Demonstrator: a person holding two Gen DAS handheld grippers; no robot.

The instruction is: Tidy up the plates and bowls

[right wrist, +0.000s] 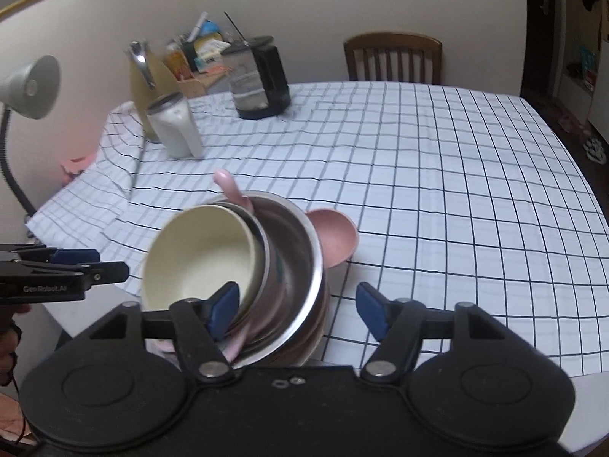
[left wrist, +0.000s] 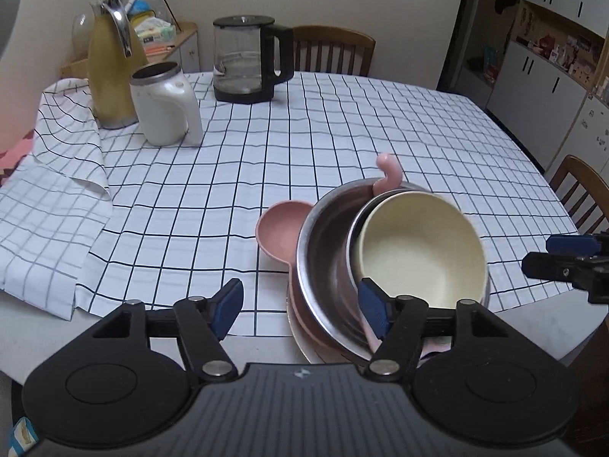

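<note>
Left wrist view: your left gripper (left wrist: 300, 306) stands spread and empty beside the nested stack, cream bowl (left wrist: 420, 251) tilted in the steel bowl (left wrist: 323, 262) on pink plates (left wrist: 304, 323) at the table's near edge. Right wrist view: right gripper (right wrist: 295, 308) likewise spread, holding nothing; stacking looks finished, so next steady the leaning bowl. The stack's base is cut off below.

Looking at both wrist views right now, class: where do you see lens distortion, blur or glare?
Left wrist view: the checked tablecloth lines bow outward, typical fisheye; the image is mostly sharp, with soft sheen on the steel bowl. Right wrist view: same bowing, but the glass kettle and thermos at the back look smeared, and the cream bowl edges are soft.
</note>
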